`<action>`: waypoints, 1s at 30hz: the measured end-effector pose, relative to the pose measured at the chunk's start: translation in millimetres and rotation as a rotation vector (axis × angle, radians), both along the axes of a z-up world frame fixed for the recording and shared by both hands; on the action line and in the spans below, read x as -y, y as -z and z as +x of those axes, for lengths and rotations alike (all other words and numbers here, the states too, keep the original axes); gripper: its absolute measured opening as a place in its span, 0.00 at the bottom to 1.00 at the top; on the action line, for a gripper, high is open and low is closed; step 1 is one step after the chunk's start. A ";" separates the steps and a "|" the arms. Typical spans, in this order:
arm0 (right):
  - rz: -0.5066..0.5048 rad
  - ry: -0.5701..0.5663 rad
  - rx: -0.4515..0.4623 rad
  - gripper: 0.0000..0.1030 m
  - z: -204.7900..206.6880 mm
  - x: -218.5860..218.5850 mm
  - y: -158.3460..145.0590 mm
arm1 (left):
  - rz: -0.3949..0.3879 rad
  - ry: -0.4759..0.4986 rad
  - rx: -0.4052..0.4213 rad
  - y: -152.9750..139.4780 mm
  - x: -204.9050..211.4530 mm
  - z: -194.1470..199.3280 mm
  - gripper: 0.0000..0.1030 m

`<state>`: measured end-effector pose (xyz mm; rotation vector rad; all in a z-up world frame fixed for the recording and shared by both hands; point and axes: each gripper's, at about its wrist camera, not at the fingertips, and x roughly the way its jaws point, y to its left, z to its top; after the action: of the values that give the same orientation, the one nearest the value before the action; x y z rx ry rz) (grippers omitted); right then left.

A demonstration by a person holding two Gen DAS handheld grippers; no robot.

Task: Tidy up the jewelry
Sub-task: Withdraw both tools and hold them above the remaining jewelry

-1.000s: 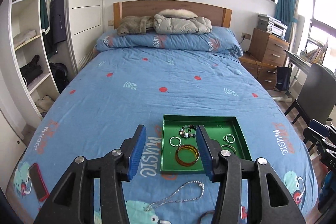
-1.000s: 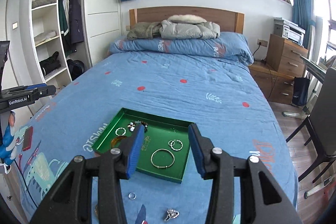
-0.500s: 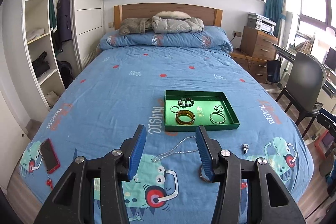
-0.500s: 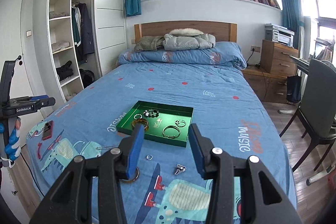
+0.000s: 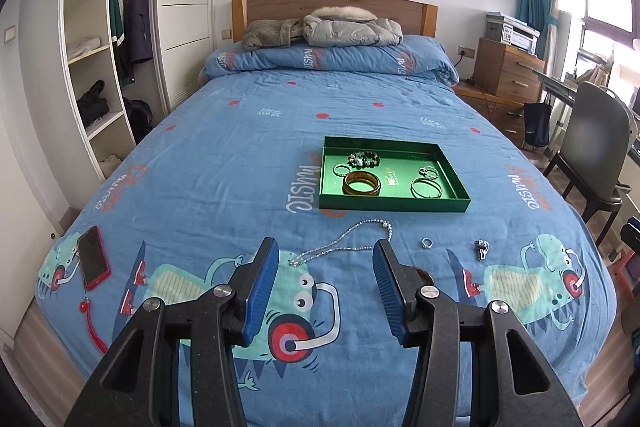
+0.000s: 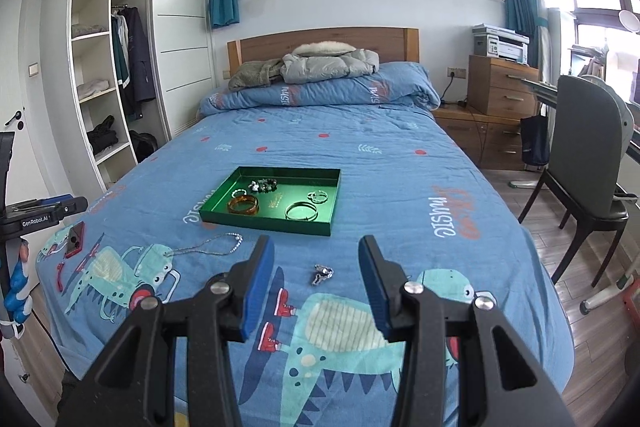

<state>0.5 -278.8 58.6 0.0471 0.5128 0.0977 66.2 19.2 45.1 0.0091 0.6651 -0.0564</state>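
Note:
A green tray (image 5: 448,205) (image 6: 224,217) lies on the blue bed and holds an amber bangle (image 5: 361,183) (image 6: 242,205), a bead bracelet (image 5: 362,159), thin hoops (image 5: 427,188) (image 6: 302,211) and small rings. In front of the tray on the cover lie a silver chain necklace (image 5: 344,245) (image 6: 210,246), a small ring (image 5: 427,242) and a metal charm (image 5: 481,248) (image 6: 322,273). My left gripper (image 5: 325,259) is open and empty above the near bed end. My right gripper (image 6: 316,255) is open and empty, held back from the charm.
A red phone (image 5: 93,262) (image 6: 75,239) lies at the bed's left corner. A wardrobe with shelves (image 5: 100,67) stands left. A grey chair (image 6: 588,163) and a wooden dresser (image 6: 500,87) stand right. Jackets (image 5: 320,29) lie on the pillow end.
Both grippers have pulled back and up from just over the tray to beyond the foot of the bed. More of the bed and the loose pieces now show. Jaws stayed open.

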 end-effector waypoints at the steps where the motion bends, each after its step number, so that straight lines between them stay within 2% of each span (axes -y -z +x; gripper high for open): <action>1: 0.000 0.004 -0.009 0.41 0.0 -0.4 5.3 | 0.002 0.003 -0.006 4.8 1.9 -0.2 0.47; 7: -0.001 0.017 -0.045 0.41 5.3 -7.6 26.7 | 0.028 0.004 -0.026 23.4 6.5 -1.3 0.49; 14: 0.003 0.021 -0.057 0.41 18.8 -15.0 38.7 | 0.064 -0.010 -0.011 29.9 6.7 3.1 0.51; 30: 0.001 0.027 -0.120 0.41 51.8 -13.5 74.2 | 0.090 0.001 -0.061 57.1 22.7 37.6 0.55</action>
<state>52.4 -265.2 -15.5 0.0615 0.6314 0.0692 103.8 -3.4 -12.0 0.0946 0.7279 -0.0283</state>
